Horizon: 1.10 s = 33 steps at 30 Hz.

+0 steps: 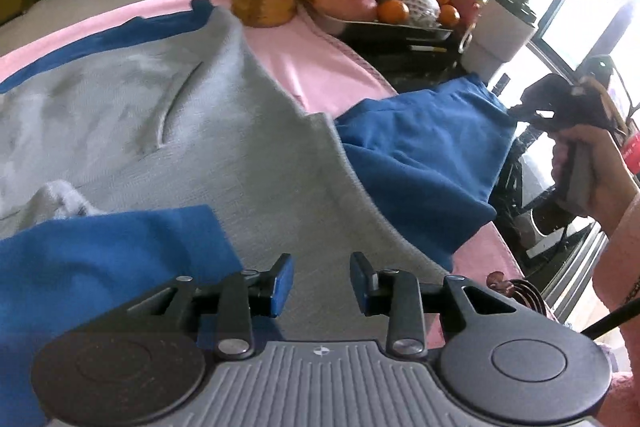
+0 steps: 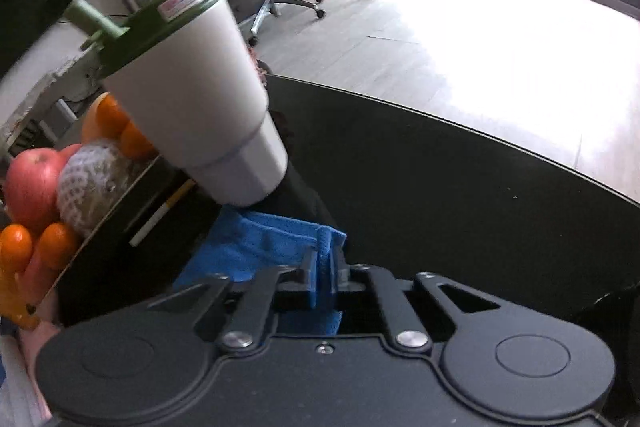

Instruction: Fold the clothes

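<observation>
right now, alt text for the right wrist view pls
The right gripper is shut on the blue sleeve at the edge of a dark table. A white tumbler with a green lid stands just beyond, with a tray of fruit to its left.

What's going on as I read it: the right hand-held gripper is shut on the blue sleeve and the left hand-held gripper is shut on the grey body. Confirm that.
Not quite. The left hand-held gripper is open, its jaws apart above the grey body and gripping nothing, as the left wrist view shows. The rest holds: the right hand-held gripper is shut on the blue sleeve.
</observation>
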Tool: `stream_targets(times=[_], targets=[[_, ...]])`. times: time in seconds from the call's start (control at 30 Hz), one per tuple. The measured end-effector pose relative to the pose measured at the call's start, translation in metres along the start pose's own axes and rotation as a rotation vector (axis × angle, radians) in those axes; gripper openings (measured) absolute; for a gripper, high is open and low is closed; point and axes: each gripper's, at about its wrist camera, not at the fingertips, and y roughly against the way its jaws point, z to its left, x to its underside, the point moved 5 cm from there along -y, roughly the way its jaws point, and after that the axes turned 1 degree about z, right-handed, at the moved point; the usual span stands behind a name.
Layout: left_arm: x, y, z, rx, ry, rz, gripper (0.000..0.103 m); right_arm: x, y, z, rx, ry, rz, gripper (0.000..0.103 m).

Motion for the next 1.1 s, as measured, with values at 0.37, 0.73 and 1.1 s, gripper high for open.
stream_targets(times=[0.37,0.73,1.1], targets=[[0.023,0.112,0.058,-0.121,0.015,-0.157,0.033,0.023,0.181,0.095,-0.332,0.066,-0.227,0.004],[0.104,0.22,0.22,-0.321,0.328,-0.333,0.032,0.222,0.331,0.282,-0.61,0.355,-0.166,0.004],[0.127,0.217,0.265,-0.327,0.487,-0.314,0.034,0.341,0.299,0.331,-0.722,0.549,0.319,0.031]])
